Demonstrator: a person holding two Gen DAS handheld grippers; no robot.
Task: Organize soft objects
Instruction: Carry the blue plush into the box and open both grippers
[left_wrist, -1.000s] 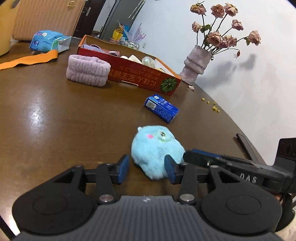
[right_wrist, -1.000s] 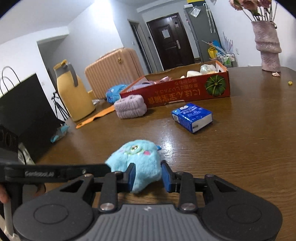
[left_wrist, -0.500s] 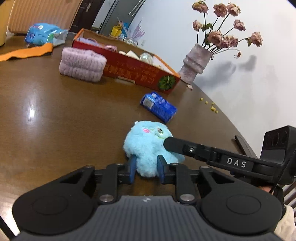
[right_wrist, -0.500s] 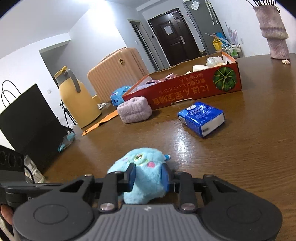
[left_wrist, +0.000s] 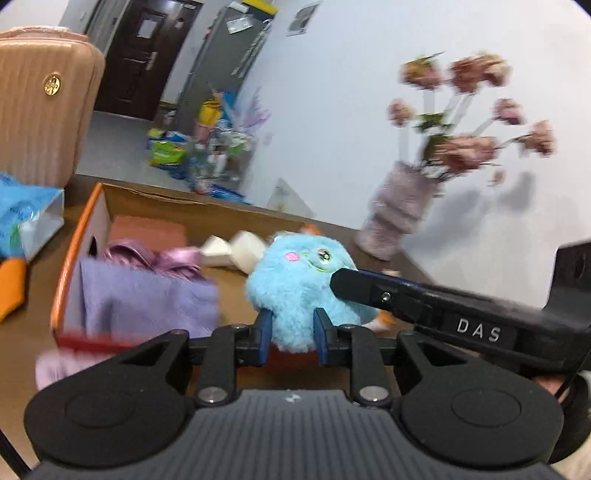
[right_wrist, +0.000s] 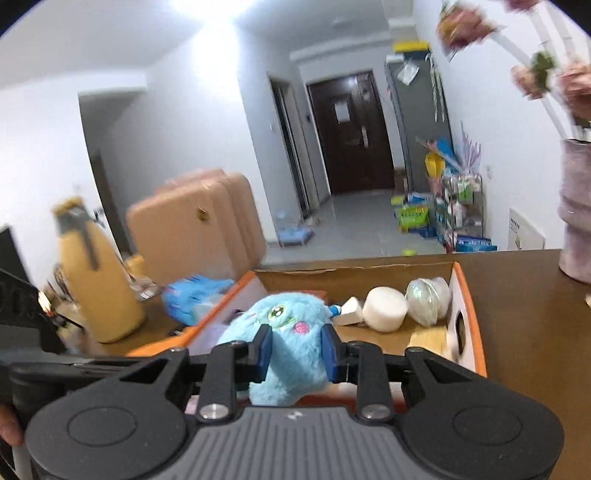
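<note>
You have lifted the blue plush toy (left_wrist: 295, 288) off the desk (right_wrist: 524, 332); your left gripper (left_wrist: 291, 334) and right gripper (right_wrist: 297, 352) both clamp it above the box (right_wrist: 467, 321). Inside lie a purple cloth (left_wrist: 147, 295) and white rounds (right_wrist: 384, 308).

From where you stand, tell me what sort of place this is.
Probably a lived-in apartment: a dark wooden entry door down a hallway, a ribbed peach hard-shell suitcase, and a vase of dried pink roses on the brown table.

Left claw (left_wrist: 291, 339) and right claw (right_wrist: 296, 351) apparently clamped, raised.
</note>
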